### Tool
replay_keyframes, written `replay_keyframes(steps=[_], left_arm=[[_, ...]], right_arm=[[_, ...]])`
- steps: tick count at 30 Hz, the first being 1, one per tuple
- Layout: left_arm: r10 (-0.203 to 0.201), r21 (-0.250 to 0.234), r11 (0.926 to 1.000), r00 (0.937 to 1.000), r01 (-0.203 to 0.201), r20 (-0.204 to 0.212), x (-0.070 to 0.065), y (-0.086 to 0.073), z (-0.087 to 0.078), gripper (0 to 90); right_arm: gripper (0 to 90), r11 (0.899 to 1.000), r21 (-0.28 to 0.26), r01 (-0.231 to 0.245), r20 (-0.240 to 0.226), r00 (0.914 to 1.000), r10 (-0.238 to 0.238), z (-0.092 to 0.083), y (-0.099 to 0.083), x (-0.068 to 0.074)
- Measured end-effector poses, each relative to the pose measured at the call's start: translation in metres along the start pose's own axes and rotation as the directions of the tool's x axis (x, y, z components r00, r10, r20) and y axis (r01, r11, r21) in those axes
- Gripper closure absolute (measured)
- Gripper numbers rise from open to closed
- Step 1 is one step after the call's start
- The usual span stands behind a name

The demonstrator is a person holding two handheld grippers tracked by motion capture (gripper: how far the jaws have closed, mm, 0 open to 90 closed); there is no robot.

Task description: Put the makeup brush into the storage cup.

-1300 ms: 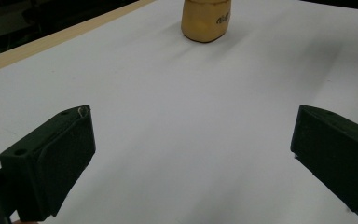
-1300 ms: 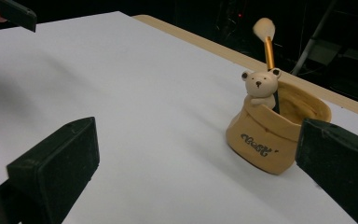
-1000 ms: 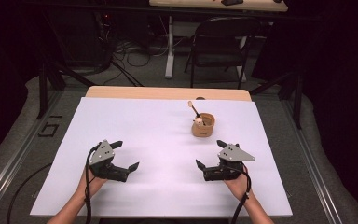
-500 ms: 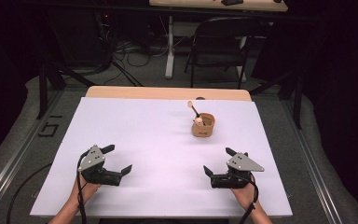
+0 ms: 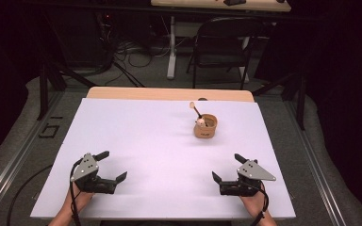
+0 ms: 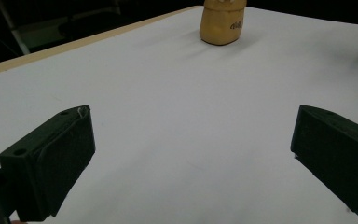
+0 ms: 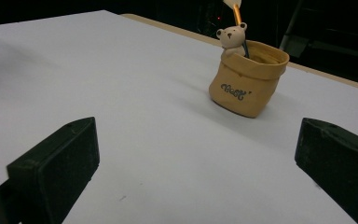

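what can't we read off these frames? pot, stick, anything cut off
- Pot inside: hidden by its own wall, right gripper view; too small in the high view.
- Stick top: cut off by the upper edge, right gripper view; its lower end is hidden inside the pot.
- Pot top: cut off by the upper edge, left gripper view.
- Pot lettering: blurred, unreadable.

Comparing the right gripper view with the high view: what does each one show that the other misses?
Right gripper view alone: dark lettering on the tan pot and the face of the small bear figure at its rim. High view alone: both open hand-held grippers, left and right, the person's hands, the black chair and floor cables. Both show the white table, pot and stick.
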State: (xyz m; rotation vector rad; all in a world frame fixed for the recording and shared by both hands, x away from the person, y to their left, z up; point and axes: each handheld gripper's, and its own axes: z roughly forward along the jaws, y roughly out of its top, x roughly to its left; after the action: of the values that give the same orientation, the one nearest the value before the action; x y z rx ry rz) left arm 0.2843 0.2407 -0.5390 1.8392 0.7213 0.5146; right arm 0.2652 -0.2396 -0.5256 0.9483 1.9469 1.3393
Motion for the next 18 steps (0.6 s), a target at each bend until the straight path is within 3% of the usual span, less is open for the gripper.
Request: replay_keyframes(steps=[11,18], left_arm=[[0.017,0.008,0.9998,0.9999,-0.017,0.0,0.001,-0.011,-0.017,0.0],[0.006,0.003,1.0,0.9999,-0.006,-0.01,0.003,-0.013,-0.022,0.0]], right_arm=[[0.0,1.0,0.017,0.012,0.017,0.9998,-0.012,-0.015,-0.007,-0.002],[0.0,1.0,0.016,0.01,0.033,0.9994,-0.01,-0.024,-0.011,-0.003]])
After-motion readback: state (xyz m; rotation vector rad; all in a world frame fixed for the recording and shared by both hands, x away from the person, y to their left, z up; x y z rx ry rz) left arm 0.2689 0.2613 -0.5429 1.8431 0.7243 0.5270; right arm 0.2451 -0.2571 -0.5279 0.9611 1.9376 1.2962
